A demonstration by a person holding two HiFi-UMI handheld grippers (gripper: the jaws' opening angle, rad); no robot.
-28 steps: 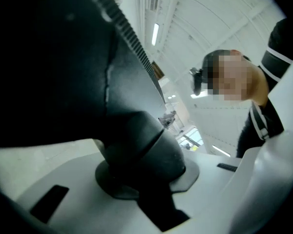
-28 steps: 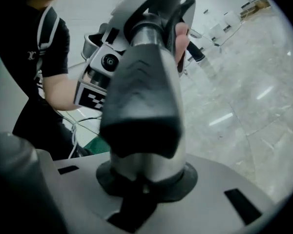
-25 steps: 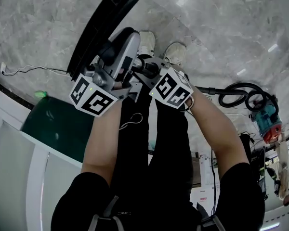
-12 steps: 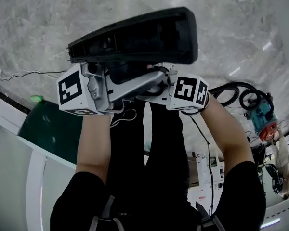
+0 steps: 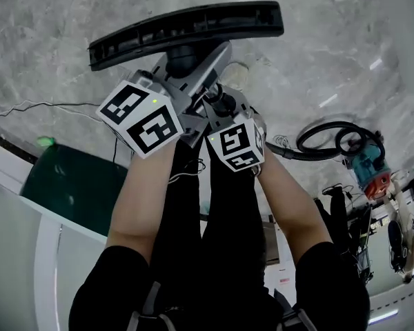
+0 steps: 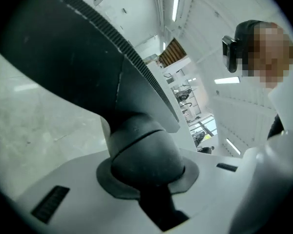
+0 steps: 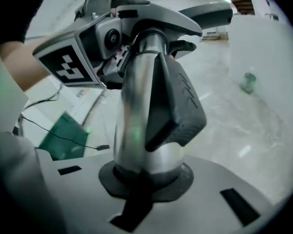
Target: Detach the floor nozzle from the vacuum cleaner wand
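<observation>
Floor nozzle (image 5: pixel 186 29) swung from end-on to crosswise, apparently still on wand (image 7: pixel 136 96) | left gripper (image 6: pixel 146 182) pinching nozzle neck (image 6: pixel 144 145) | right gripper (image 7: pixel 146 177) clamping wand | pull-apart likely pending

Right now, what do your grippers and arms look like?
The left gripper and right gripper are silver-grey. Each carries a white cube with black square markers and a small green light. The sleeves are short and black.
</observation>
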